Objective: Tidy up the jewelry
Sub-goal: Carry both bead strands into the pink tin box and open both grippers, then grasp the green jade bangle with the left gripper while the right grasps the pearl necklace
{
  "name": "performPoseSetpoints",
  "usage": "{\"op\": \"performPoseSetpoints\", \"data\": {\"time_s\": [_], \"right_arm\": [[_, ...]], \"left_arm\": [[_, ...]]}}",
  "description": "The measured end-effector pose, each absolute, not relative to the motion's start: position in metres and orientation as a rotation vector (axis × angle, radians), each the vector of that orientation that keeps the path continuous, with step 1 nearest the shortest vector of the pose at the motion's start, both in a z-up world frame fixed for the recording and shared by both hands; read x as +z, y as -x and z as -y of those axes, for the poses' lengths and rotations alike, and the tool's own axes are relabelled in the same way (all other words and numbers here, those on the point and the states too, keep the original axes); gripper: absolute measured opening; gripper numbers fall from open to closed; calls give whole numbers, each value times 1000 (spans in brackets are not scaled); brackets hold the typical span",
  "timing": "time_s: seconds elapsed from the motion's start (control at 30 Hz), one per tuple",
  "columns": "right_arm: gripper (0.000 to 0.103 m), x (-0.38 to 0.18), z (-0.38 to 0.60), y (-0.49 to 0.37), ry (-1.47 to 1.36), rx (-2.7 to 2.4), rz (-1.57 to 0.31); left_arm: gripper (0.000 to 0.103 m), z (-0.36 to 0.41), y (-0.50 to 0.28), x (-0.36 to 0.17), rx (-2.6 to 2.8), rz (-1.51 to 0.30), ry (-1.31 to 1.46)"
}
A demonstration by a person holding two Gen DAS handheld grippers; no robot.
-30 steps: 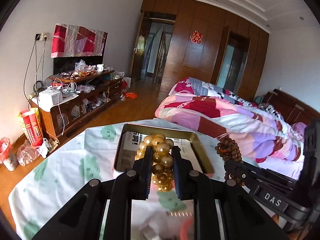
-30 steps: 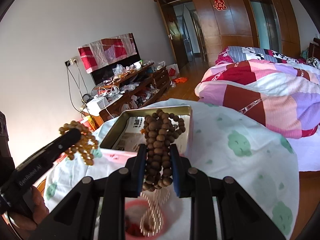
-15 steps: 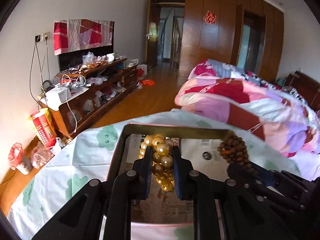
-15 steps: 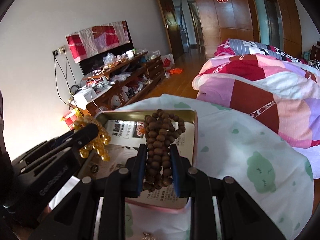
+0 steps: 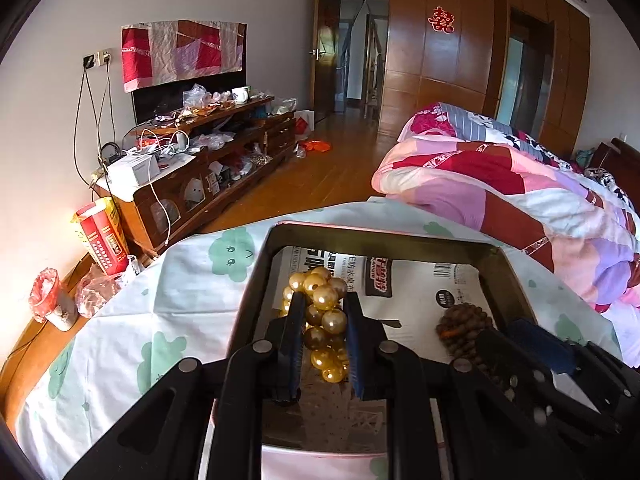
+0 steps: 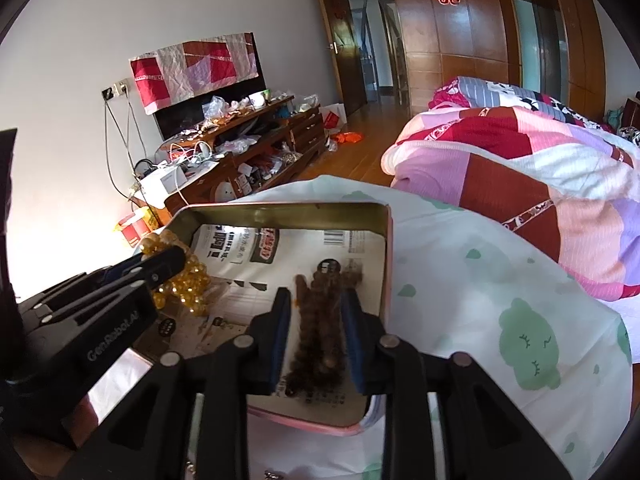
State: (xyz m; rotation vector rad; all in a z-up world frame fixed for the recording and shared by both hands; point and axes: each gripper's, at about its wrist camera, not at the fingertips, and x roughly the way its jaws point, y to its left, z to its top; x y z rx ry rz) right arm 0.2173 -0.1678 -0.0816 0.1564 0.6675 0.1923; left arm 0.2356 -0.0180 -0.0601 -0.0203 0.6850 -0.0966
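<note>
From the left wrist view, the left tool (image 5: pixel 322 336) hangs over the open tin box (image 5: pixel 256 276) that sits on the cloud-print cloth covering the surface (image 5: pixel 176 292); its jaws are easing apart, yet the gold bead strand (image 5: pixel 324 320) is still bunched between the blue pads, part of it draped down toward the paper lining the box floor. To the right in the same view the right tool (image 5: pixel 516 344) comes in over the box with the brown bead strand (image 5: pixel 464 326) at its tip. From the right wrist view, the right tool (image 6: pixel 316 336) is also opening, and the brown bead strand (image 6: pixel 320 320) is blurred between its pads, apparently slipping loose and falling into the tin box (image 6: pixel 386 264) close to its right wall. The left tool (image 6: pixel 160 276) sits over the left part of the box with the gold bead strand (image 6: pixel 184 284) bunched under its tip. The risks I see: a strand could snag on a pad and be dragged out when the tool lifts, and the brown beads, landing so near the wall, could spill over the rim.
</note>
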Motion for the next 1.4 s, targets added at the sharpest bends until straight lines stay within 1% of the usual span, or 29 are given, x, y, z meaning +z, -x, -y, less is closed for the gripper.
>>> {"op": "performPoseSetpoints", "data": {"time_s": [0.03,0.07,0.1,0.13,0.17,0.2,0.27,0.3,0.67,1.17,1.4], "right_arm": [[44,-80,167,-216,-160,204,-660],[57,-78,166,-214,-153,201,-647],[62,-76,165,-213,-139,184,-631],[65,-72,165,-207,-119,160,-592],[68,-69,165,-204,-105,138,-570],[70,-66,166,-201,-102,121,-547],[75,-63,171,-199,-119,101,-528],[75,-63,174,-200,-137,96,-526],[75,-58,181,-195,-163,53,-521],[75,-51,192,-139,-219,31,-530],[75,-51,191,-111,-203,35,-541]], "left_arm": [[23,19,-236,-60,-88,-688,14],[29,20,-236,-60,-79,-689,7],[40,20,-236,-60,-73,-688,4],[46,19,-236,-60,-66,-683,2],[56,19,-235,-58,-55,-673,-1],[60,19,-233,-57,-50,-660,-3],[63,19,-231,-54,-41,-636,-13],[64,20,-231,-53,-37,-632,-20],[65,20,-220,-46,-40,-623,-13],[65,14,-161,-38,-30,-614,-26],[65,14,-134,-36,-34,-609,-29]]}}
